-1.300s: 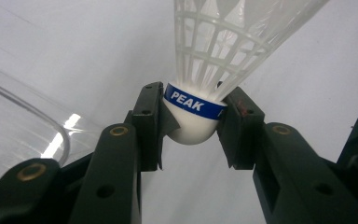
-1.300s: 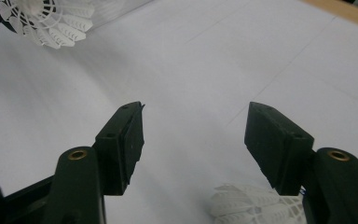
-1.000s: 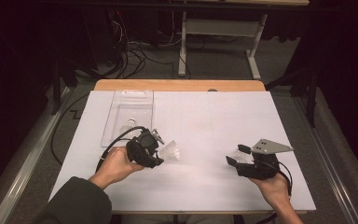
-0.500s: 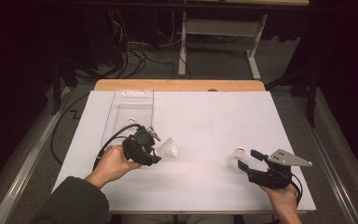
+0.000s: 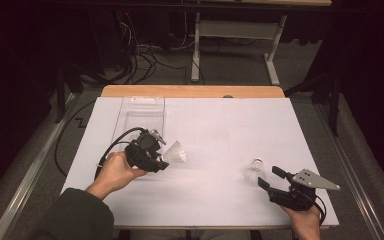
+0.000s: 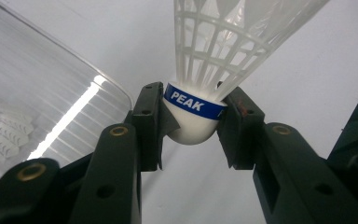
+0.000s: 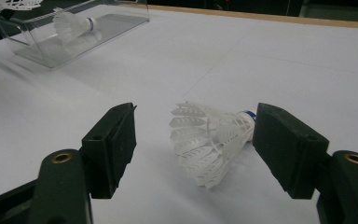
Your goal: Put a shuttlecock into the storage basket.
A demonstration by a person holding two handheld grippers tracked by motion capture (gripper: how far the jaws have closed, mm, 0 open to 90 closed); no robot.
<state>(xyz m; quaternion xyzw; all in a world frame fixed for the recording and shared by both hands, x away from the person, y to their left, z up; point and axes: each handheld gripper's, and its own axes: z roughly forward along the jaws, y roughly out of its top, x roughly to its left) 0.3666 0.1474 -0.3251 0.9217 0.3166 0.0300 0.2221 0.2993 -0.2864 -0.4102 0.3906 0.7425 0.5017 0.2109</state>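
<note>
While the left gripper (image 5: pixel 166 159) clamped a white shuttlecock (image 6: pixel 205 70) by its cork at nine o'clock on the table (image 5: pixel 220 130), the right gripper (image 5: pixel 269 177) – jaws just widening – released another. That second shuttlecock (image 5: pixel 254 170) lay on its side at four o'clock – between the spread jaws.

In the left gripper view we lose the held shuttlecock's (image 6: pixel 214 60) skirt past the twelve o'clock edge, and the clear tray (image 6: pixel 37 93) runs off at nine o'clock. In the right gripper view the lying shuttlecock's (image 7: pixel 209 140) cork sits behind the jaw at three o'clock. In the high view the right hand (image 5: pixel 307 225) is cut off at six o'clock.
</note>
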